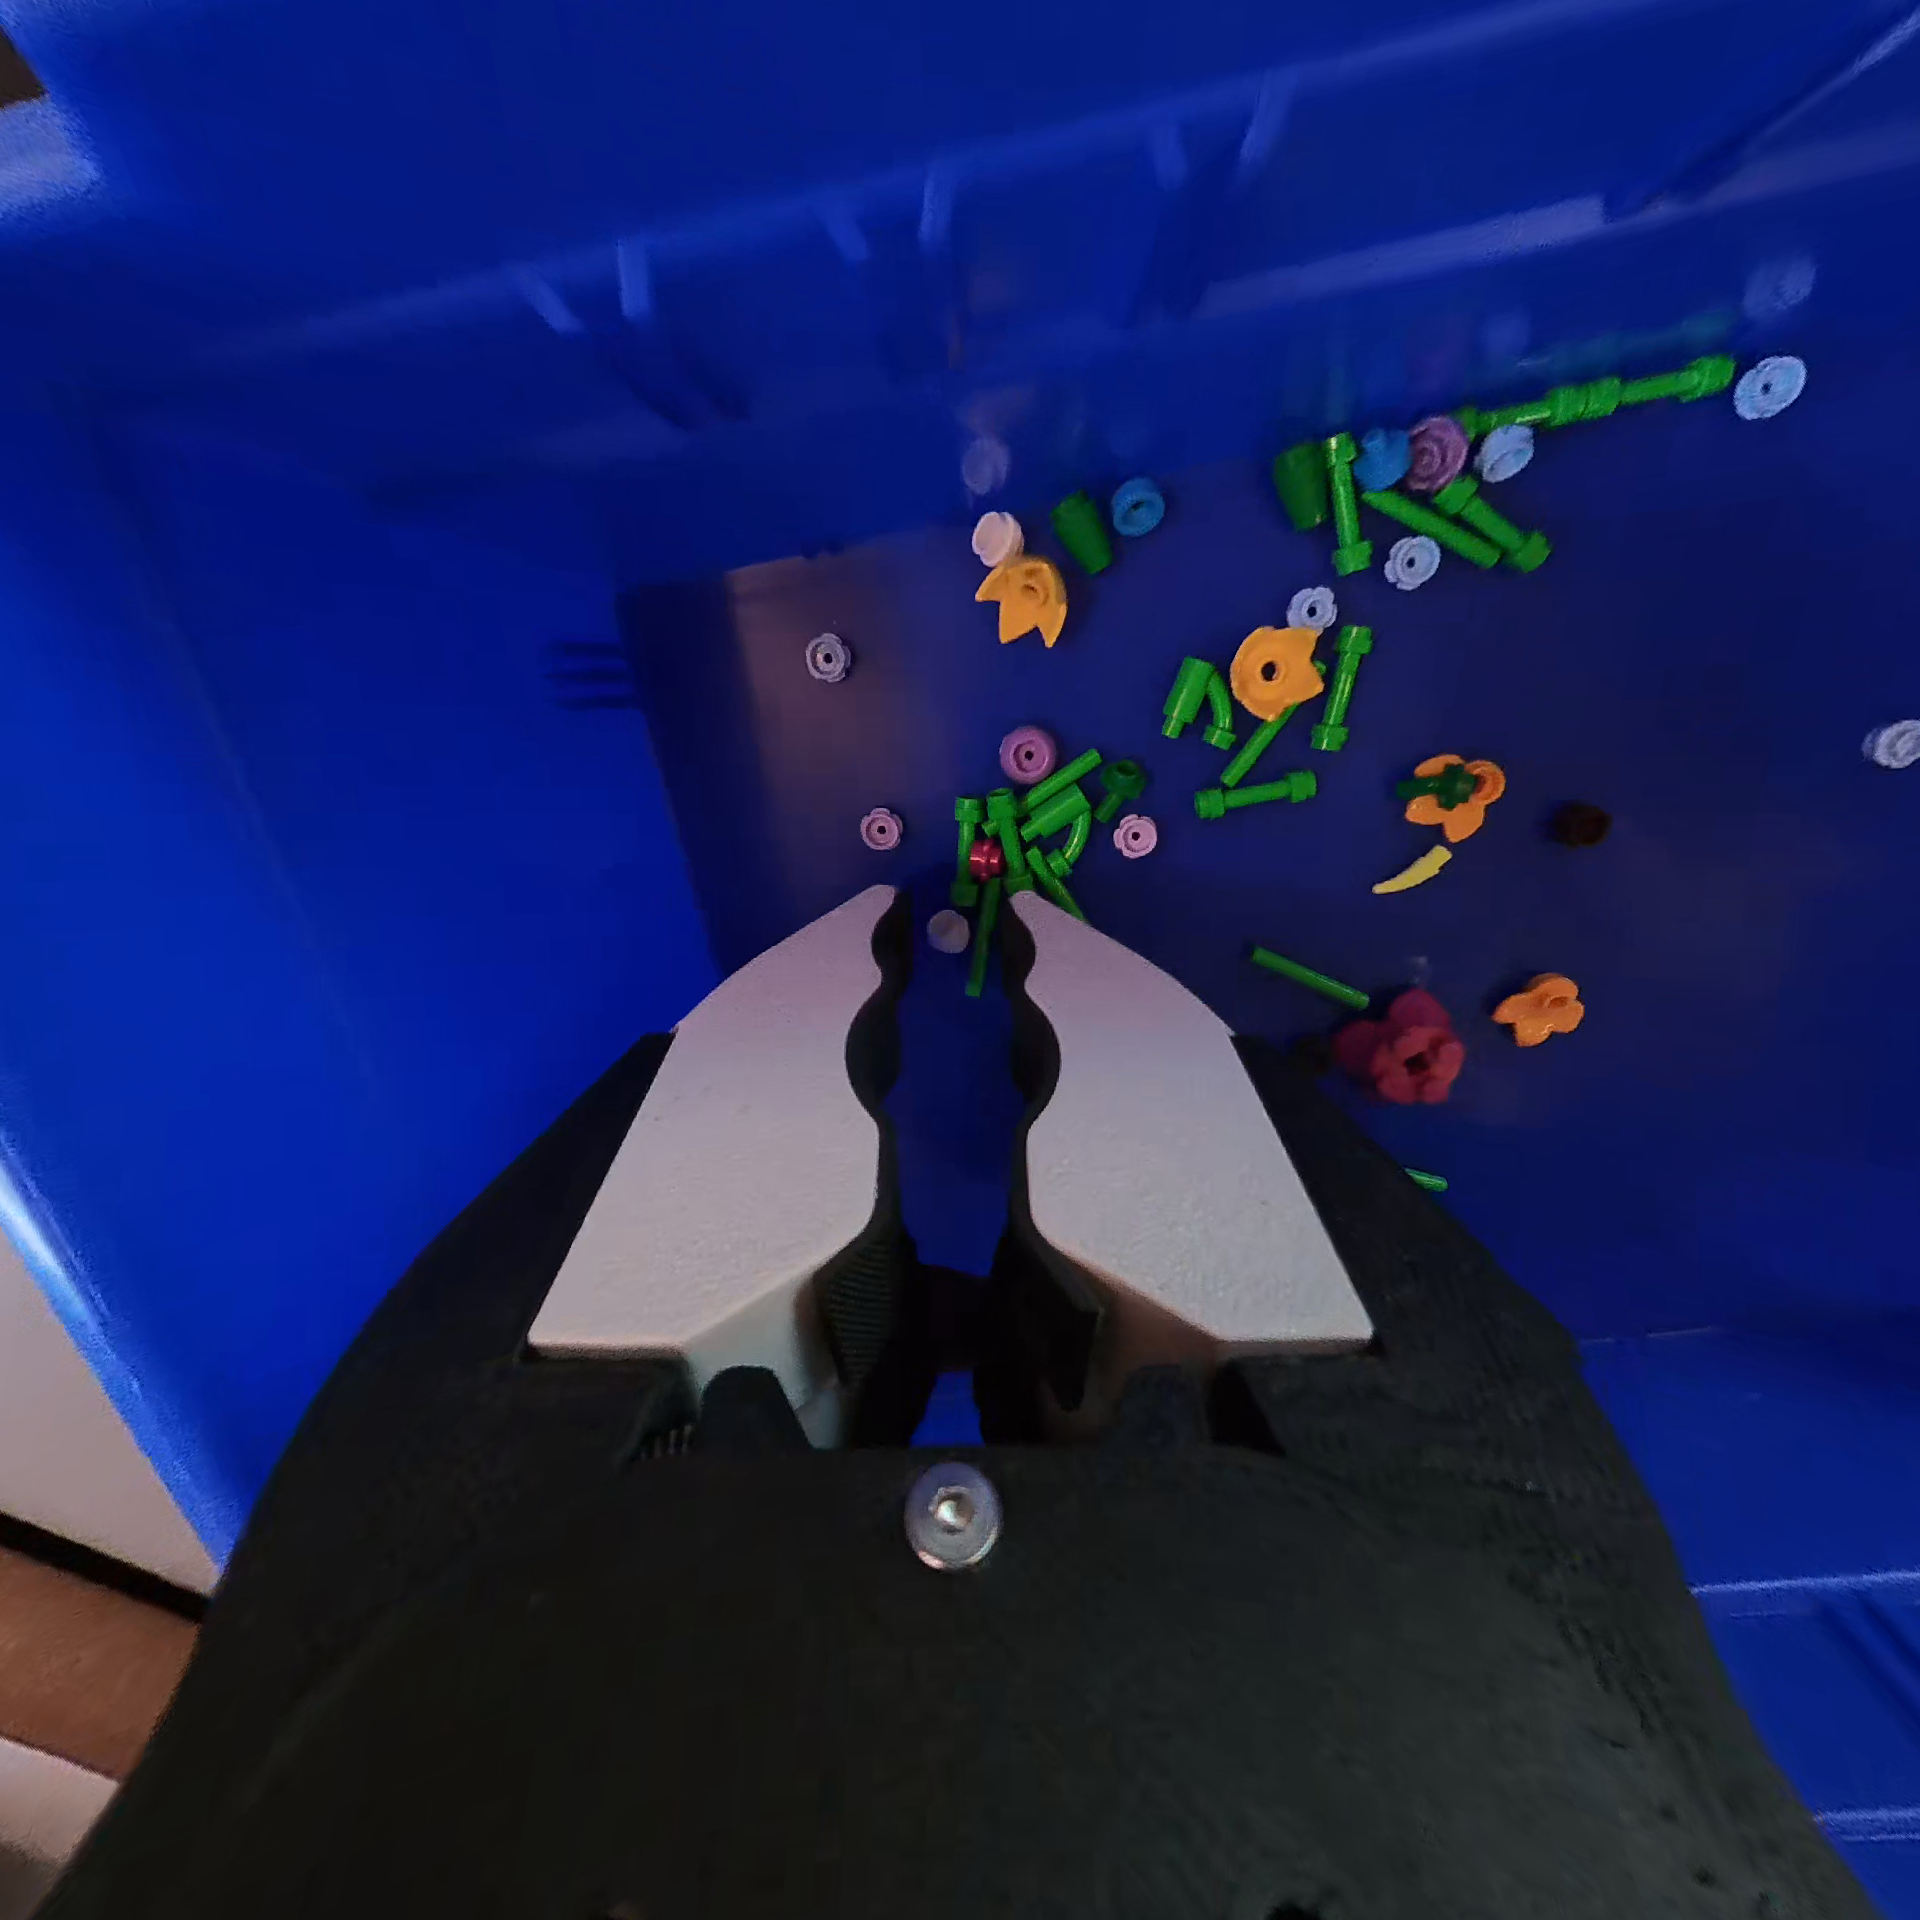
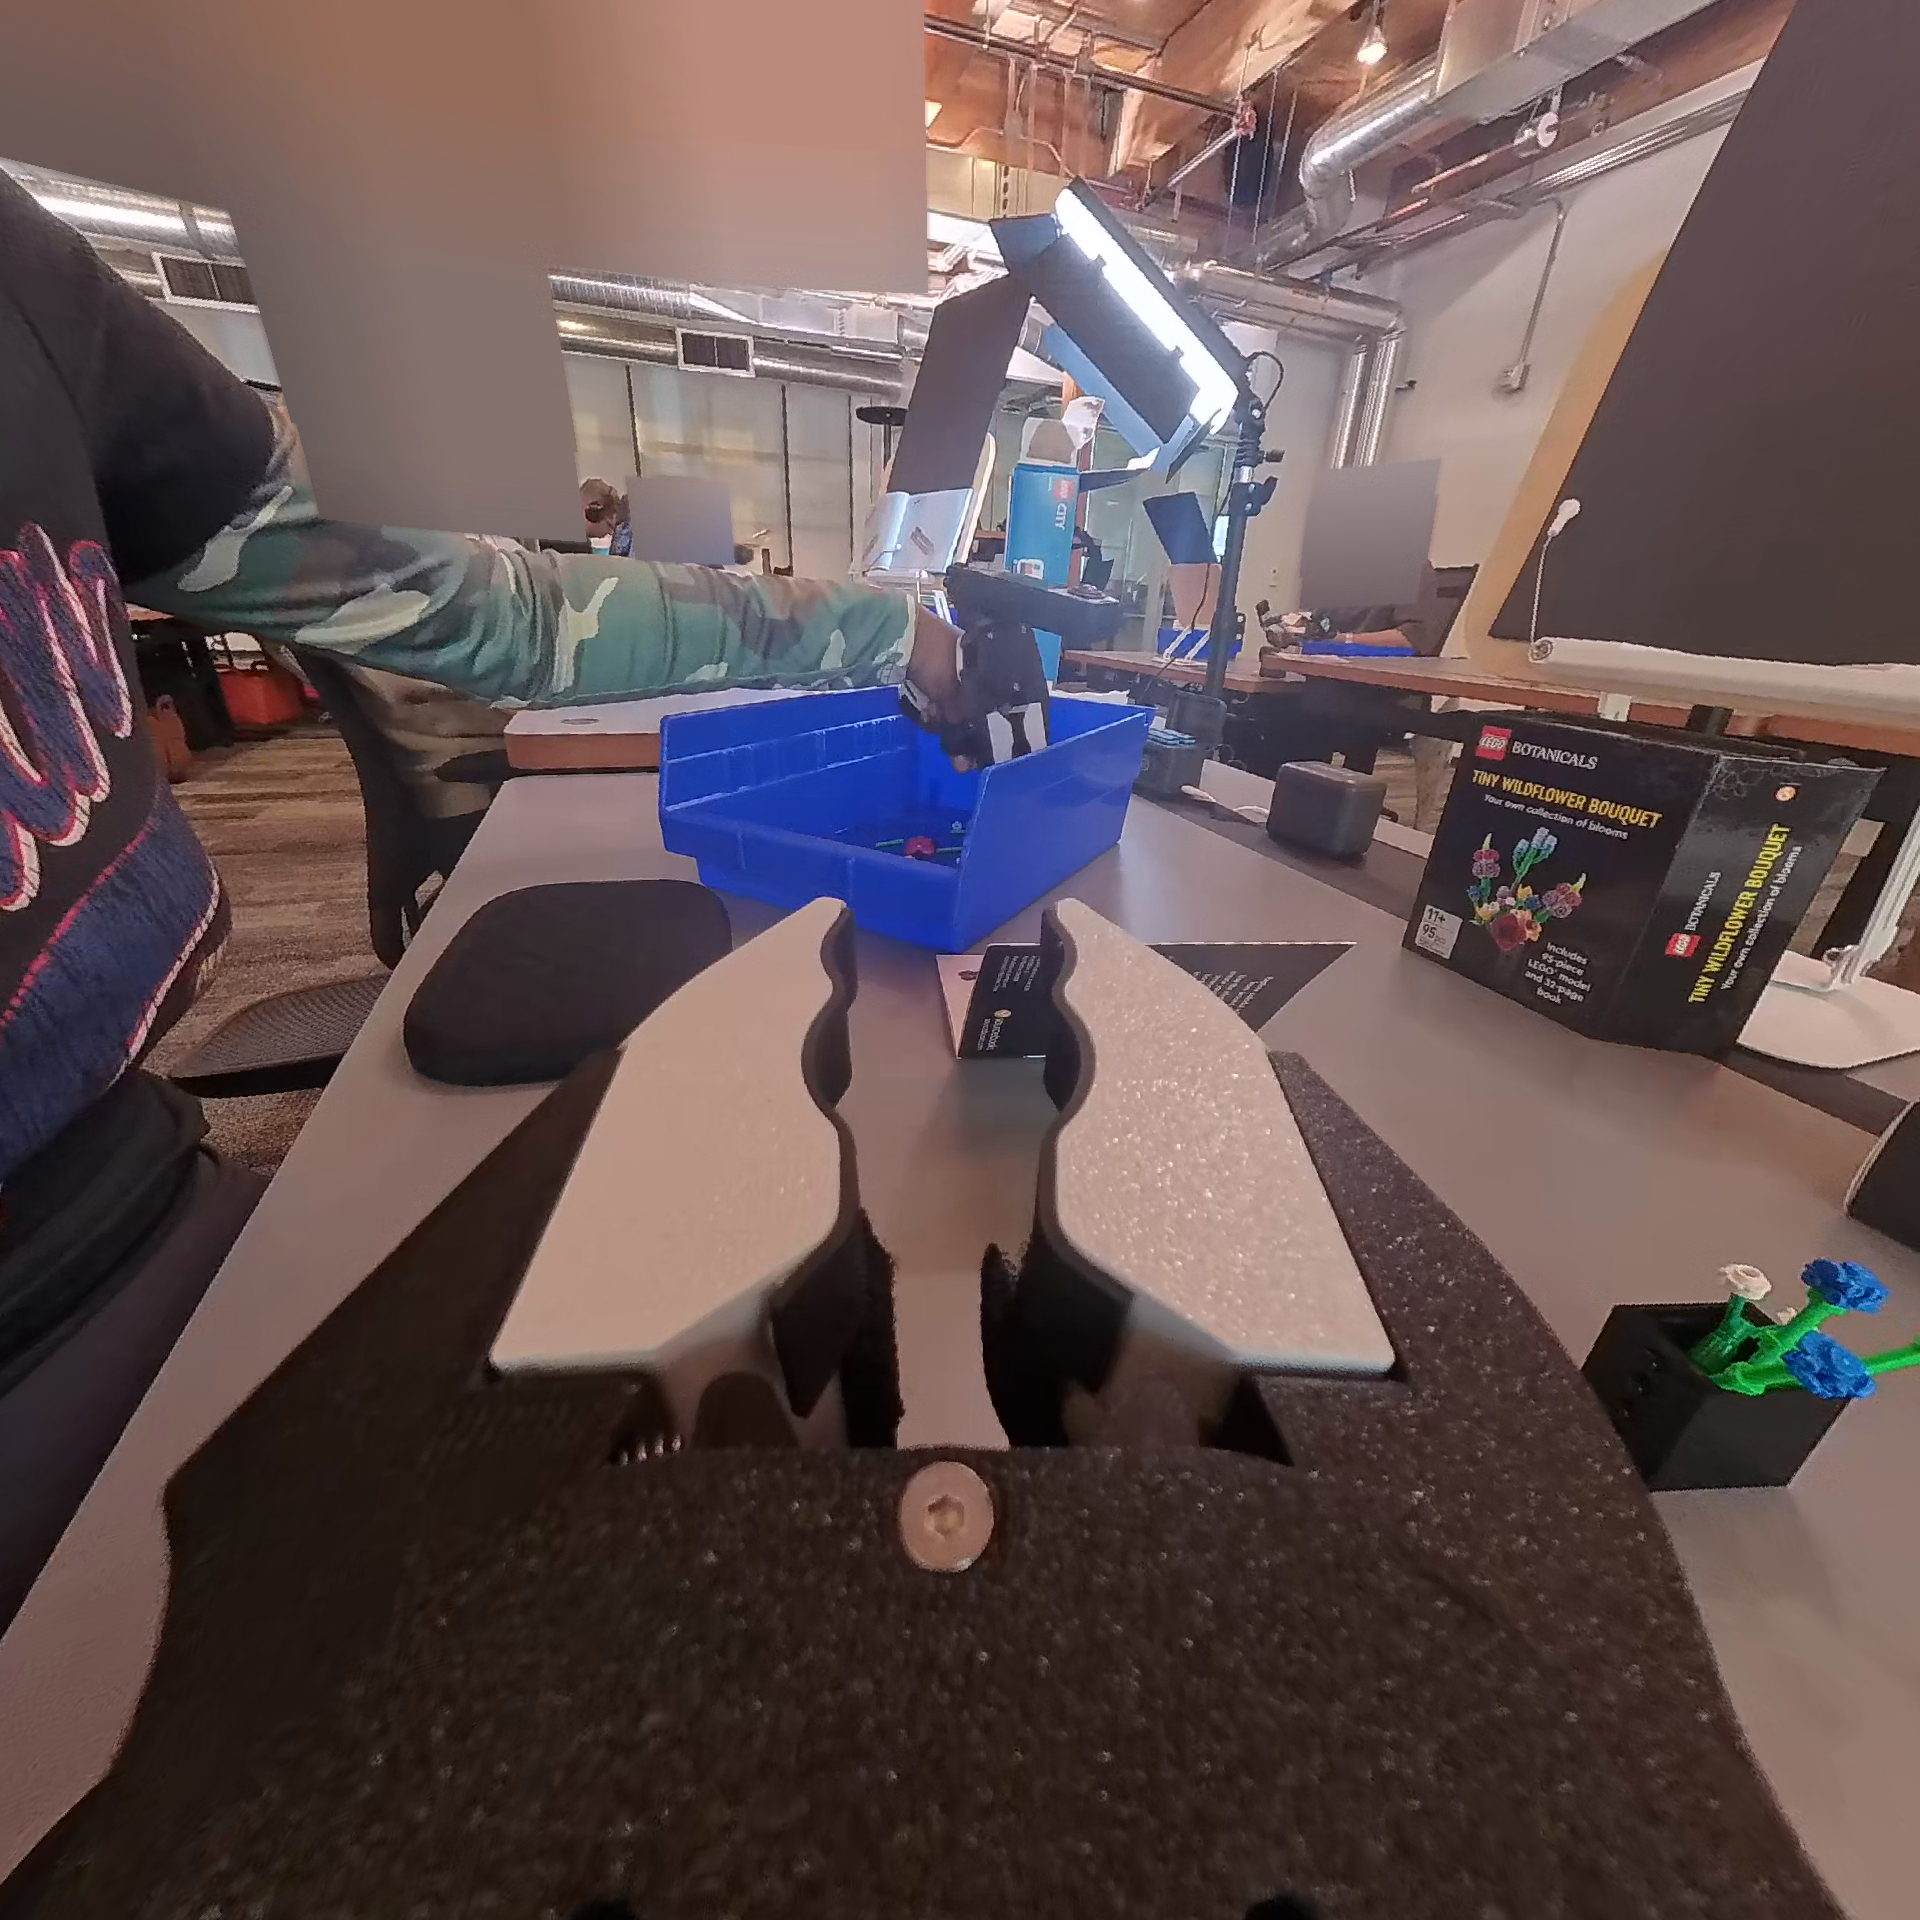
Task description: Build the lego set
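We are holding the left gripper (image 1: 954,906) narrowly parted and empty over a green stem (image 1: 982,948) on the blue bin (image 1: 416,727) floor; it appears light, rigid, slippery, best pinched mid-shaft, while the right gripper (image 2: 948,914) is idling agape.

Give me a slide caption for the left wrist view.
Left gripper, fingers open, hovers over a green stem cluster among loose flower pieces in the blue bin.

An open-plan workshop-like office: bare ducts (image 2: 1382,125) and pipes run under a raw ceiling, a studio light panel (image 2: 1132,301) stands on a stand past the worktop (image 2: 1351,1122), and people sit at further desks (image 2: 1195,665) behind.
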The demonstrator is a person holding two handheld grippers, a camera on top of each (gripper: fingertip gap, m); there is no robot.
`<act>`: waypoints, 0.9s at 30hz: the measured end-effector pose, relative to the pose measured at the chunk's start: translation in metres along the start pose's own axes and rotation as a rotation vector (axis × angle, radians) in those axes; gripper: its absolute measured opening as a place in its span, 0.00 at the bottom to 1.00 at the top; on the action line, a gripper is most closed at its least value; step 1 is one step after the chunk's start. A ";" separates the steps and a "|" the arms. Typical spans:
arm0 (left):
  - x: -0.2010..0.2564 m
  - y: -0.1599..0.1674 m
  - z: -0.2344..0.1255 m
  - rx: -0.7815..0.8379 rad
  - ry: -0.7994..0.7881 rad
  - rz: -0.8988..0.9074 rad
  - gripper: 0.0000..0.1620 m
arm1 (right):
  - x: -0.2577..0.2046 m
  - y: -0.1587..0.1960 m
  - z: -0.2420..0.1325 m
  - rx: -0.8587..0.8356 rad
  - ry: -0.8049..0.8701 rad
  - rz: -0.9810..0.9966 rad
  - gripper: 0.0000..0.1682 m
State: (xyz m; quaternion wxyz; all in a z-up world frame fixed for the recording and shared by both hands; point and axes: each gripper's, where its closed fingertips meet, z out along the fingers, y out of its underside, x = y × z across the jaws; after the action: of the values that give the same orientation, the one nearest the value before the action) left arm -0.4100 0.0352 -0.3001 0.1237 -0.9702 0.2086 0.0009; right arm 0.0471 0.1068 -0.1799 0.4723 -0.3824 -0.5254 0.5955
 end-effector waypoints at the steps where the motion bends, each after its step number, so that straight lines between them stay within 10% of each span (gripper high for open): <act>1: 0.000 -0.001 0.000 0.011 0.009 0.005 0.10 | 0.000 0.000 0.000 0.000 0.000 0.001 0.20; 27: 0.004 -0.014 -0.012 0.156 0.057 -0.004 0.02 | 0.003 0.001 0.000 -0.007 0.003 0.021 0.19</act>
State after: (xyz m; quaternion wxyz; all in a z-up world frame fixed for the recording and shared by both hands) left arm -0.4017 0.0430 -0.2858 0.1928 -0.9576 0.2096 -0.0432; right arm 0.0458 0.1093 -0.1809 0.4652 -0.3905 -0.5229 0.5980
